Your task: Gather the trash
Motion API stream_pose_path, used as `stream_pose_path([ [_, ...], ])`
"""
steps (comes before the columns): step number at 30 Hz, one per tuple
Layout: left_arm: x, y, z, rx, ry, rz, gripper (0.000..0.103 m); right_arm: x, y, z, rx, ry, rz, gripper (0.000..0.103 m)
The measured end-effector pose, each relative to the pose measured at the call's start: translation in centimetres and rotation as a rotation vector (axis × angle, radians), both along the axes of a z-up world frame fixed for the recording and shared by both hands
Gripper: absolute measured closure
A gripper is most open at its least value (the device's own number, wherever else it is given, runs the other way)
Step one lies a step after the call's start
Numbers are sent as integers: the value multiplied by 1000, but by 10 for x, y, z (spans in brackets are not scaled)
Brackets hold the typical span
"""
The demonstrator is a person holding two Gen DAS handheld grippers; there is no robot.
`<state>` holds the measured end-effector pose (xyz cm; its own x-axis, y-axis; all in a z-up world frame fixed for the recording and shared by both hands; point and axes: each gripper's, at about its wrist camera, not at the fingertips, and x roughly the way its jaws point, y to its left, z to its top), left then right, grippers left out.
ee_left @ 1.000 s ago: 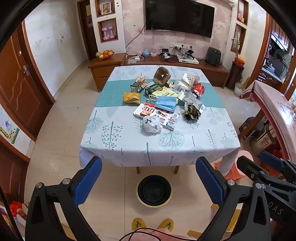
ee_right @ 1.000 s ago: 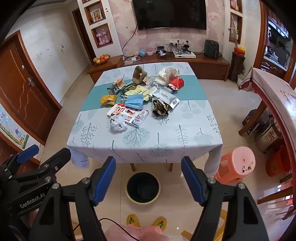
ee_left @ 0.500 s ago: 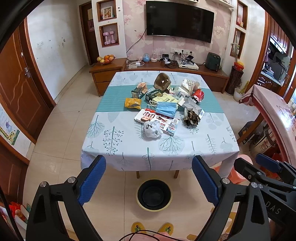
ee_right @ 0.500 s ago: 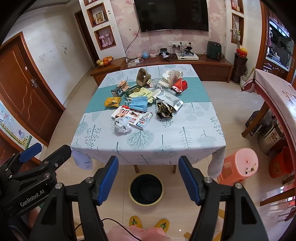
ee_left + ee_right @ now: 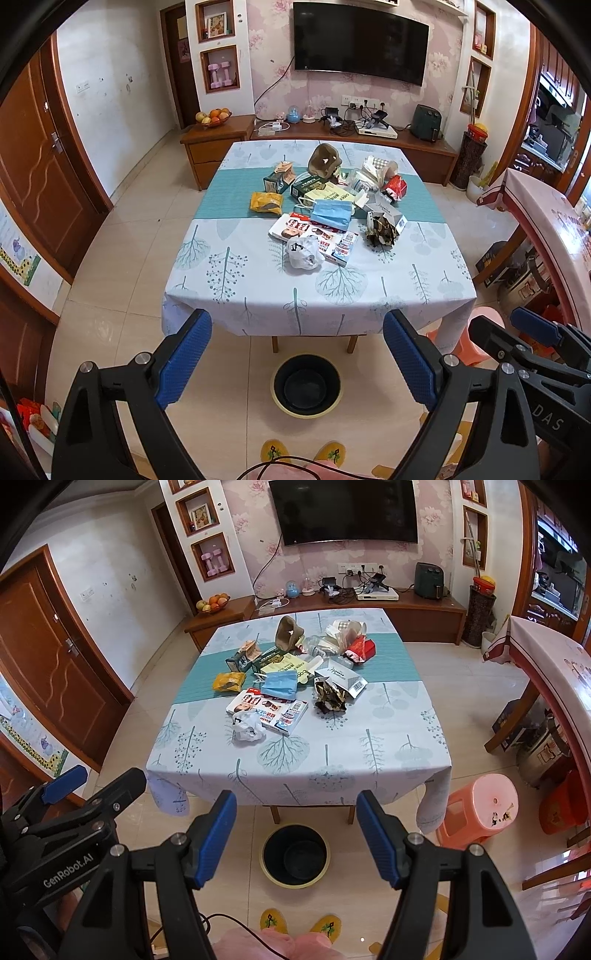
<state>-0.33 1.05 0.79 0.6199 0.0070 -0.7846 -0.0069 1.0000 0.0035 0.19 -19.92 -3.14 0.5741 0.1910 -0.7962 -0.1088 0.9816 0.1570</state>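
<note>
A heap of trash lies on the table [image 5: 236, 280]: a crumpled white bag [image 5: 304, 252], a blue face mask [image 5: 330, 215], a yellow wrapper [image 5: 266, 203], a flat snack box [image 5: 314, 236], a dark crumpled wrapper [image 5: 381, 230] and several cartons behind. A black bin [image 5: 306, 386] stands on the floor under the table's near edge. My left gripper [image 5: 297, 360] is open and empty, well short of the table. My right gripper [image 5: 295, 838] is open and empty above the bin [image 5: 295, 854]. The trash also shows in the right wrist view, with the white bag [image 5: 248, 728] nearest.
A pink stool [image 5: 480, 808] stands right of the table. A second covered table [image 5: 554, 664] is at the far right. A wooden door [image 5: 40, 162] is at the left. A low TV cabinet [image 5: 332, 136] runs behind the table. My slippered feet [image 5: 303, 452] are below.
Both grippers have risen and drawn a little nearer the table. Both stay open and empty. The trash has not moved.
</note>
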Motion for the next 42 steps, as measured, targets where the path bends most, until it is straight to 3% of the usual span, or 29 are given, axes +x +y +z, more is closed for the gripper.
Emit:
stream_pose_path([
  [23,-6,-6,-5,0,-2,-2,10,-9,2,-1,4,1,-7,35],
  [32,-9,-11,-5,4,-1,-14,10,-13,22,3,-4,2,-33,35],
  [36,-9,-12,-2,3,-2,-29,10,-10,30,6,-7,13,-40,43],
  [42,-4,-5,-1,-1,4,-39,10,-10,36,10,3,12,-53,43],
])
